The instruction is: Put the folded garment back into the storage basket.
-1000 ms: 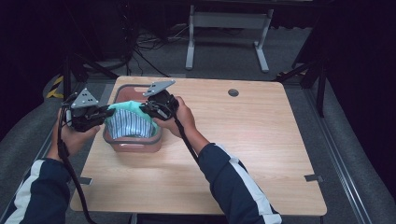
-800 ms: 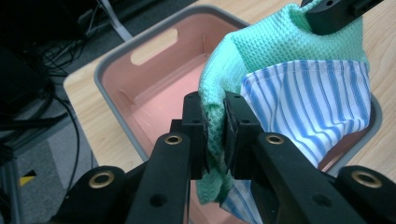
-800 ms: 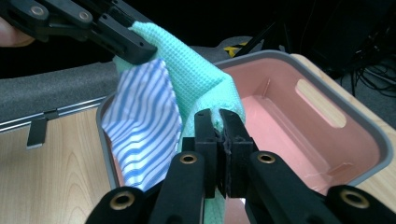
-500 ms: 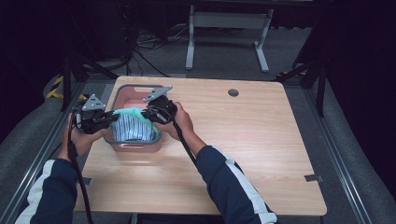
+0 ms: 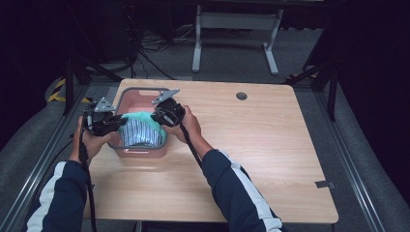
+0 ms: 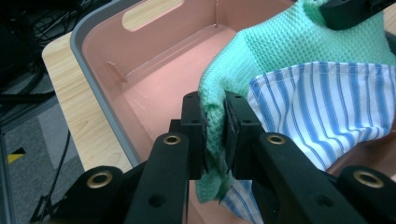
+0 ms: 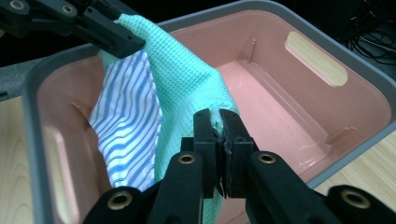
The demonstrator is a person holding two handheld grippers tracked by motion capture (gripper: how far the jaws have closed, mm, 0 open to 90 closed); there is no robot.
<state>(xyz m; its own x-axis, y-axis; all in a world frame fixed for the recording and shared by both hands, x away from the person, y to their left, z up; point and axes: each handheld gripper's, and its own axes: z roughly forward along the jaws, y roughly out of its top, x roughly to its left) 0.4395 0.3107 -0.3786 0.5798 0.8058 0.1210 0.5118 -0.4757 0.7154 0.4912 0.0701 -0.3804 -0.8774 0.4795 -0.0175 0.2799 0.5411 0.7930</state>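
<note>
A green waffle cloth is stretched between both grippers over a pink bin with a grey rim. A blue-and-white striped cloth hangs against it, sagging into the bin. My left gripper is shut on the green cloth's corner, with the striped cloth just beside its jaws. My right gripper is shut on the opposite corner of the green cloth. In the high view the left gripper is at the bin's left rim and the right gripper at its right.
The bin has cut-out handles in its end walls and a bare pink floor beyond the cloths. It stands at the far left of a wooden table. A round grommet hole sits near the table's far edge.
Both hands have come down with the cloths, which now sag lower into the bin. Both grippers stay shut on the green cloth.
</note>
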